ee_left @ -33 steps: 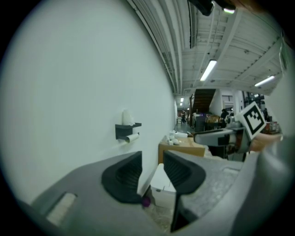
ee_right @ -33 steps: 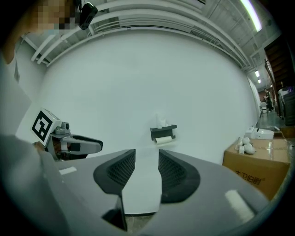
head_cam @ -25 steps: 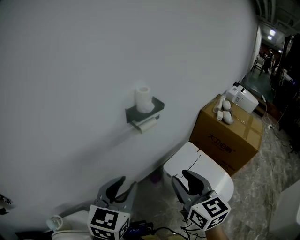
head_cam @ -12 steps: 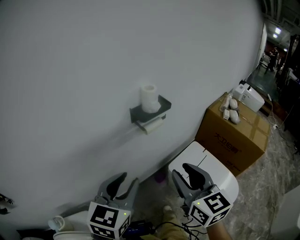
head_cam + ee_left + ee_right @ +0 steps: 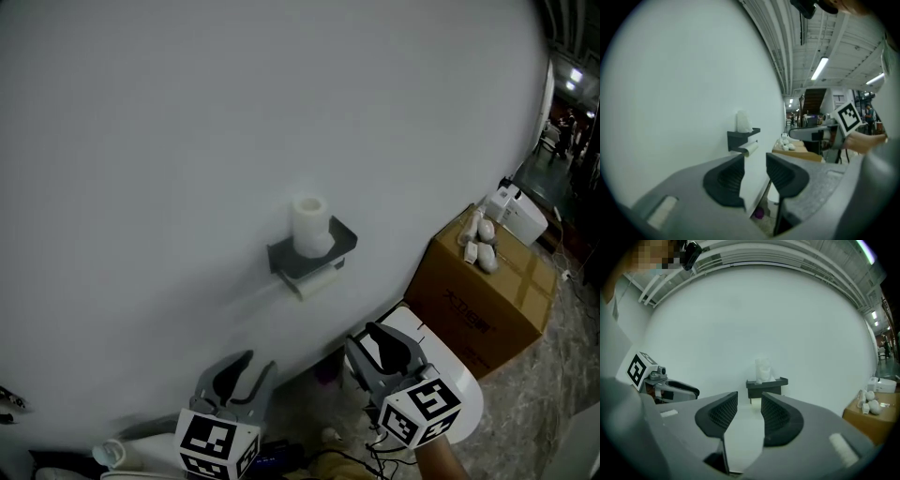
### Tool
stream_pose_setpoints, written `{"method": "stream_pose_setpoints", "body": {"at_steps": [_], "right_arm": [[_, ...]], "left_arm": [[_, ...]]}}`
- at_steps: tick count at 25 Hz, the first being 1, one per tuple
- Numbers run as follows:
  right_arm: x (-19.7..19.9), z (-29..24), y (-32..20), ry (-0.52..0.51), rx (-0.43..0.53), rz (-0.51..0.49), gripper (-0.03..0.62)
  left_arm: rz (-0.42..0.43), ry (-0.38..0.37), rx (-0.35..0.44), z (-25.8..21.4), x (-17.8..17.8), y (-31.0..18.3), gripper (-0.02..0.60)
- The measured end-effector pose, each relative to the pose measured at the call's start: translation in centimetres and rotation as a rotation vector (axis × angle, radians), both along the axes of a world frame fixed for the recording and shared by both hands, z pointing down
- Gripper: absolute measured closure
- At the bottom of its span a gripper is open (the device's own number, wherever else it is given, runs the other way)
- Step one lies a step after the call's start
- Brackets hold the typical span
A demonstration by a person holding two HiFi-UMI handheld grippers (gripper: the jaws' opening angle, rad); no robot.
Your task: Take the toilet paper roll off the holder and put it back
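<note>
A: Roll (image 5: 309, 225)?
B: Upright on its flat end on the holder (image 5: 343, 246) shelf, toward the left end, close to the wall (image 5: 169, 141). Probably parked that way so it can't roll off. Second roll (image 5: 317, 280) hangs on the bar underneath, tail down.
A: Tongs?
B: Left gripper (image 5: 754, 161) released, jaws apart, nothing between. Right gripper (image 5: 749, 404) same, empty. Both low, well apart from the holder, jaws aimed at it. My guess: lined up for the reach.
A: Step?
B: Approach, I'd say. Neither roll touched. Which roll the task means, can't tell.
A: Else?
B: Box (image 5: 487, 291) off right, out of the way.
</note>
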State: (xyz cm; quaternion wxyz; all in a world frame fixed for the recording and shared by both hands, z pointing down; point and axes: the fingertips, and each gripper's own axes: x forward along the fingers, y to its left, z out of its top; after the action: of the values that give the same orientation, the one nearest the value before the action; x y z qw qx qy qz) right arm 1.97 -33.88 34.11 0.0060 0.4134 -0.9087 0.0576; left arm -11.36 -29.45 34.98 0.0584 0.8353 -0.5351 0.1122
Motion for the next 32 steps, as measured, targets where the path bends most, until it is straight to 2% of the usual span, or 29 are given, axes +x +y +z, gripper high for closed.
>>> {"method": "stream_pose_setpoints", "body": {"at_steps": [7, 14, 21, 32], "right_arm": [[-0.6, -1.6, -5.9, -0.009, 0.015, -0.045, 0.444], [-1.8, -3.0, -11.0, 0.005, 0.044, -0.112, 0.404], [-3.8, -5.0, -14.6, 0.012, 0.082, -0.2, 0.375], [-6.2, -6.4, -18.6, -0.009, 0.065, -0.314, 0.357]], "left_arm": [[-0.074, -0.001, 0.007, -0.6, -0.6, -3.4, 0.442], [-0.136, 0.003, 0.015, -0.8, -0.8, -5.9, 0.439], [-0.201, 0.011, 0.023, -0.8, -1.4, -7.4, 0.438], [-0.299, 0.019, 0.027, -0.6, -2.5, -8.0, 0.439]]}}
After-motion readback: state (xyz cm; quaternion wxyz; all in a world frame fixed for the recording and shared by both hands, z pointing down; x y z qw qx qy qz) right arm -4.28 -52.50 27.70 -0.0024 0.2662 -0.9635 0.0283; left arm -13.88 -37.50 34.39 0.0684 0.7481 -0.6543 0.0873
